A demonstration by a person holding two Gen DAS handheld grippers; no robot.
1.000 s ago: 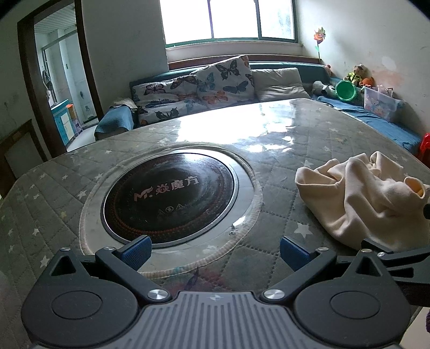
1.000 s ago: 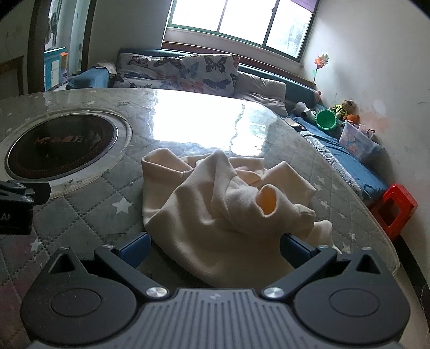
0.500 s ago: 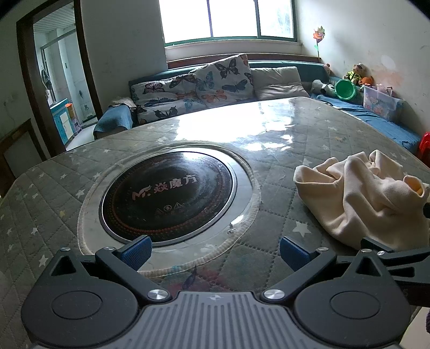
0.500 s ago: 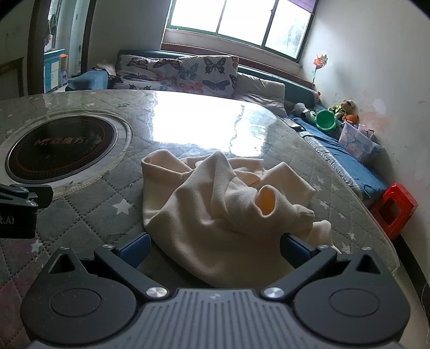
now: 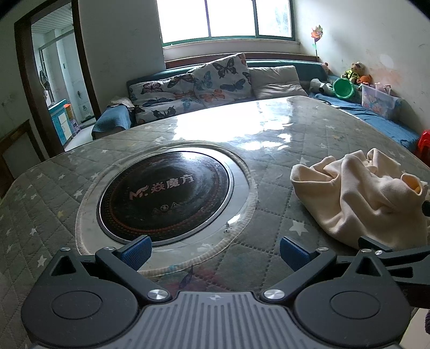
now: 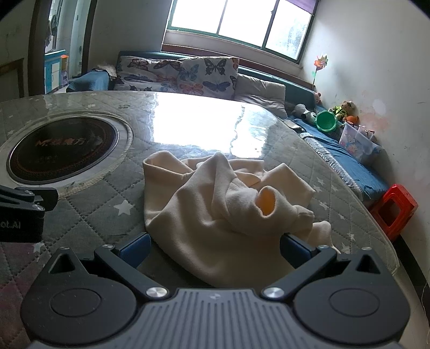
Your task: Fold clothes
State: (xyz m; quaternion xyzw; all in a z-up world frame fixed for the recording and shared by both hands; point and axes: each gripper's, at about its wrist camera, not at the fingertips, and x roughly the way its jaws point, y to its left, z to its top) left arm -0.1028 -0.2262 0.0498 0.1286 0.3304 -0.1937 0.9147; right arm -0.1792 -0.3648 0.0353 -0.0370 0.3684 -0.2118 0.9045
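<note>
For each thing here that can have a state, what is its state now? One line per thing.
Cream garment: crumpled in a heap on the table, not folded.
Left claw: open, empty, over the table near the cooktop.
Right claw: open, its fingers either side of the garment's near edge, not gripping it.
Round cooktop: set into the table, nothing on it.
Doorway: open.

Bright window (image 5: 225, 18) above a cushioned bench (image 5: 271, 80); doorway (image 5: 53, 88) left.

Both hand-held grippers (image 5: 215, 251) (image 6: 215, 248) wide apart
</note>
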